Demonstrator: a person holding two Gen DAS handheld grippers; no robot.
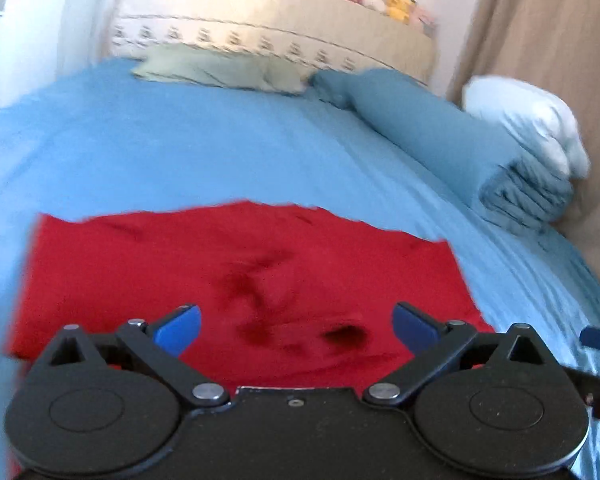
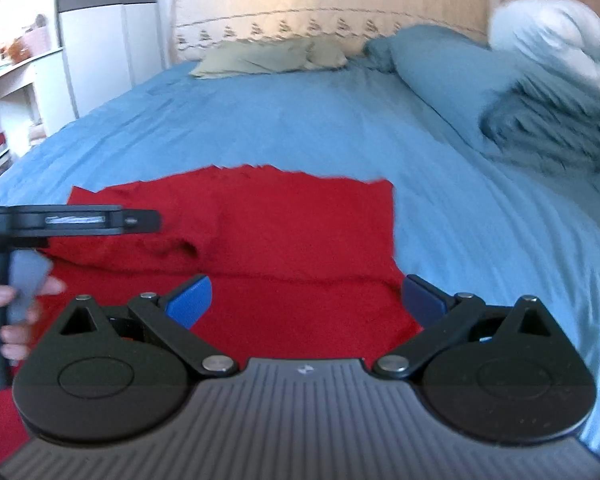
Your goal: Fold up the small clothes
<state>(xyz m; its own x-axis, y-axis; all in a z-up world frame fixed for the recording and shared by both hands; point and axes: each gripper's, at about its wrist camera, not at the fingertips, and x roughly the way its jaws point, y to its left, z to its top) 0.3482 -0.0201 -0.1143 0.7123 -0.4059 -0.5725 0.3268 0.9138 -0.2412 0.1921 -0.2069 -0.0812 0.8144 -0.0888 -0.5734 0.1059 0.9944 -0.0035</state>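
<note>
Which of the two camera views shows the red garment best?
The left wrist view: the red garment lies there almost whole on the blue sheet, with both side edges visible. In the right wrist view, the other gripper crosses its left part, though a fold across the middle shows more clearly.

Both wrist views look low and close across the bed toward its headboard.
</note>
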